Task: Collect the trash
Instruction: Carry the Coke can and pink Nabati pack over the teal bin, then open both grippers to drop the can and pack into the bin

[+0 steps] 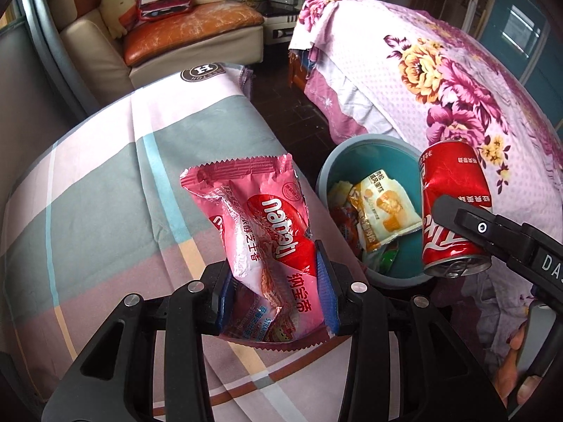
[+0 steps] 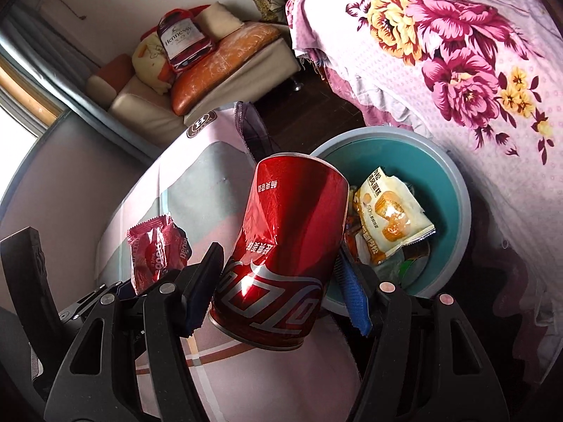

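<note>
My left gripper (image 1: 274,292) is shut on a pink-and-red wafer wrapper (image 1: 260,232), held above the plaid cloth near its right edge. The same wrapper (image 2: 155,249) shows small at the left of the right wrist view. My right gripper (image 2: 278,281) is shut on a dented red cola can (image 2: 281,246), upside down and tilted. In the left wrist view the can (image 1: 454,211) hangs beside the rim of a round teal bin (image 1: 355,161). The bin (image 2: 454,207) holds a yellow cake wrapper (image 2: 390,218) and other wrappers.
A plaid cloth (image 1: 105,176) covers the surface on the left. A floral pink cover (image 1: 440,70) drapes the furniture on the right, with dark floor (image 1: 281,105) between them. A sofa (image 1: 158,42) with cushions stands at the back. A hand (image 1: 520,369) shows at the lower right.
</note>
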`<state>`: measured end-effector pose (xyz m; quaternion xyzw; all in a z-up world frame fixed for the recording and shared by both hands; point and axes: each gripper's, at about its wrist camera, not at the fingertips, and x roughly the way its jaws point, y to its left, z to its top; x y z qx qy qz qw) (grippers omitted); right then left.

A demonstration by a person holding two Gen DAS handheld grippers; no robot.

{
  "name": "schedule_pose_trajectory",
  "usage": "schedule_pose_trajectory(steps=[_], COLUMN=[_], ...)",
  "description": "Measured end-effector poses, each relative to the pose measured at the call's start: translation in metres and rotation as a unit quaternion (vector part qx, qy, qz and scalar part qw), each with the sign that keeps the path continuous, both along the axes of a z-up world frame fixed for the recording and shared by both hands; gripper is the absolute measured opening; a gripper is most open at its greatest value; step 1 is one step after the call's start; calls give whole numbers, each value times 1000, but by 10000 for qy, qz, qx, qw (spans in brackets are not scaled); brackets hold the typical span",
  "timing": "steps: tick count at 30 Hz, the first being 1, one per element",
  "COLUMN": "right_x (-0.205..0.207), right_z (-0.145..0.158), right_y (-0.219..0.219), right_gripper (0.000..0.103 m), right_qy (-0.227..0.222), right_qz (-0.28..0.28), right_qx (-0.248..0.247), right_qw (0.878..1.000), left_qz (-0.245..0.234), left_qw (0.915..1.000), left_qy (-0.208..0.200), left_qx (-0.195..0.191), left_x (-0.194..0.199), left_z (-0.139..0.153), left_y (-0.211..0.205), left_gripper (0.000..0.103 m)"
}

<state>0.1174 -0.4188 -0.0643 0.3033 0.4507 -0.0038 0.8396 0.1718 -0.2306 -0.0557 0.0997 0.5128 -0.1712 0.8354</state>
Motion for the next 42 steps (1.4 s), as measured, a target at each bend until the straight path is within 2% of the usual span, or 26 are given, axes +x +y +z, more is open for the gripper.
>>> schedule_pose_trajectory(steps=[8,14,26,29,30,34,39,42], right_x=[-14,-16,-10,-4,-3,3,10,14], right_z=[-5,-7,-10,-9,-9,-8,-11,-14], right_y=[-46,-64,-71,-71,-71,-71,-69,-67], right_gripper=[61,61,61,61,61,61,61,66], right_qy=[-37,-26,62,85,89,118,206,263], right_qz=[-441,-594,-670,-660,-654,-636,-583,-549], right_qx=[-34,-151,-250,-330,-345,-377,-418,-375], right_qw=[9990,9981,9974,9972,9972,9972,9972,9974], left_qz=[-415,-594,-733,-717,-720,-648,-544,-498], left_qw=[9991,9981,9970,9973,9973,9979,9985,9987], left_qy=[20,67,172,146,135,43,-68,-91], left_qx=[121,156,154,105,88,51,74,108], left_x=[0,3,16,19,20,23,27,28], left_z=[-7,-14,-24,-23,-22,-20,-18,-18], left_y=[-52,-76,-92,-93,-94,-92,-86,-82], left_gripper=[41,41,41,45,48,75,89,90])
